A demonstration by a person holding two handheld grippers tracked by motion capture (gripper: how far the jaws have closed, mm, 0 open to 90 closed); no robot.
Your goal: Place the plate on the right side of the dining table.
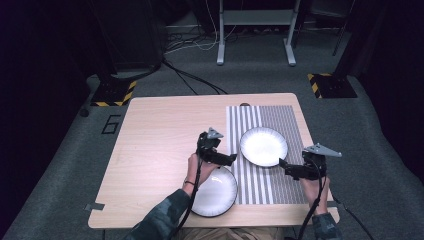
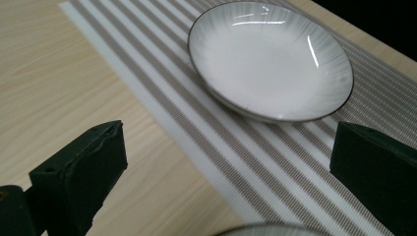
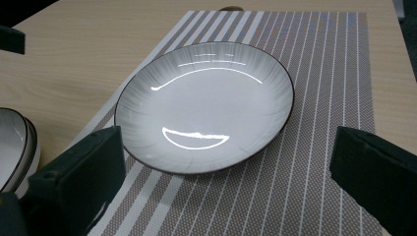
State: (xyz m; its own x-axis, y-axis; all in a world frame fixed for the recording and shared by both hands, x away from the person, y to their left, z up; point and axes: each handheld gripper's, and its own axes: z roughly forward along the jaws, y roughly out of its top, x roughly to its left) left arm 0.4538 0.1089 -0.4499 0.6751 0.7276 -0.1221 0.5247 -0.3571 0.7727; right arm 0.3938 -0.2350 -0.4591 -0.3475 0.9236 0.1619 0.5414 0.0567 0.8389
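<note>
A white plate with a dark rim [image 1: 263, 146] [image 2: 270, 59] [image 3: 204, 105] lies on a grey-and-white striped placemat [image 1: 280, 182] [image 2: 236, 162] [image 3: 319, 73]. My left gripper [image 1: 226, 153] [image 2: 221, 162] is open just left of the plate, over the mat's left edge, with nothing between its jaws. My right gripper [image 1: 285, 167] [image 3: 221, 172] is open at the plate's near right rim, also holding nothing. A stack of similar plates [image 1: 216, 191] [image 3: 14, 147] sits on the bare wood at the table's front, under my left hand.
The wooden table [image 1: 160, 140] has bare room on its left half. A small dark round thing [image 1: 244, 105] sits at the far edge by the mat. Beyond are grey carpet, cables, a white stand's legs [image 1: 255, 30] and yellow-and-black striped bases [image 1: 114, 93].
</note>
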